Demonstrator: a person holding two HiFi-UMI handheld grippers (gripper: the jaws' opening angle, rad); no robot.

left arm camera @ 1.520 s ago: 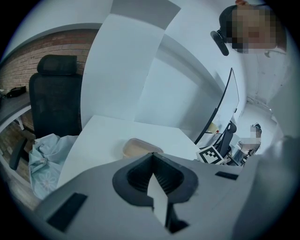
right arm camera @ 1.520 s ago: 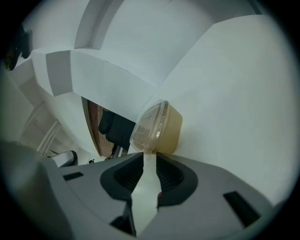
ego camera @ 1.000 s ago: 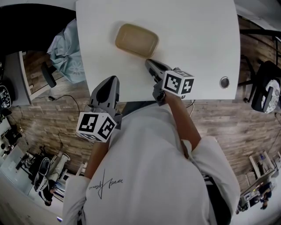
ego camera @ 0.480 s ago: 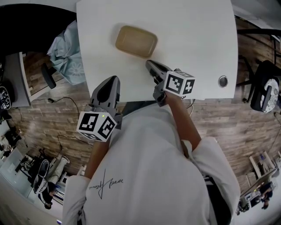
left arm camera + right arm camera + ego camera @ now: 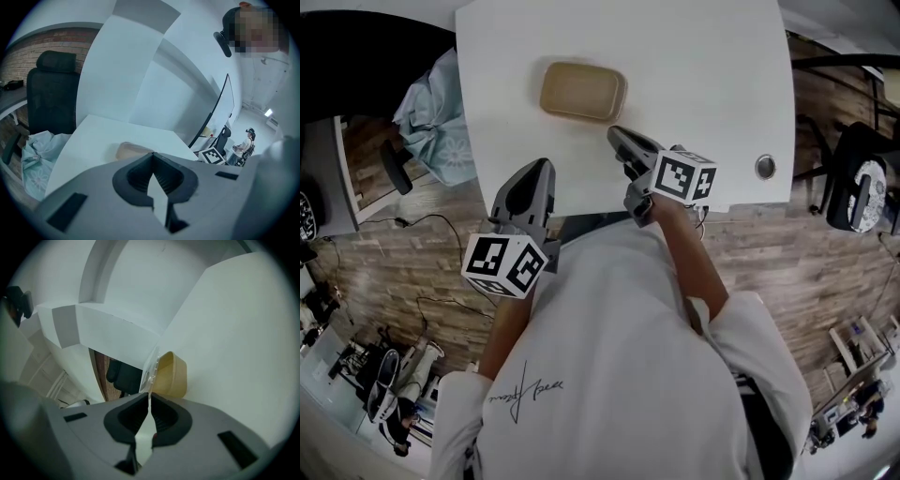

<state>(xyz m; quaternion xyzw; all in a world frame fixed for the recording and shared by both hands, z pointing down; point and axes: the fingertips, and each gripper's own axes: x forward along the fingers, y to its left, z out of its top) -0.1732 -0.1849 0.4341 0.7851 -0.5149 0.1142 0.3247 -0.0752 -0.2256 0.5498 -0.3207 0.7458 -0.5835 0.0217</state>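
**Both grippers closed beside a tan container**

A white tabletop (image 5: 712, 84) is seen from above, with the person's white sleeve (image 5: 694, 272) reaching over its near edge. A black chair (image 5: 50, 93) is set beyond the left edge, and a pale blue cloth (image 5: 431, 122) is heaped on it.

The left gripper (image 5: 542, 169) is held over the near edge, towards the near-left corner. Its jaws are pressed together with nothing between them (image 5: 152, 157).

The right gripper (image 5: 616, 134) is held further in from the near edge, and its jaws are likewise closed tip to tip (image 5: 150, 397).

The container (image 5: 583, 92) is placed left of the tabletop's middle, just beyond the right gripper's tips. Its clear lid (image 5: 151, 369) is seen right at those tips, but whether it is touched cannot be told.

A small round grommet (image 5: 765, 167) is set near the near-right corner.
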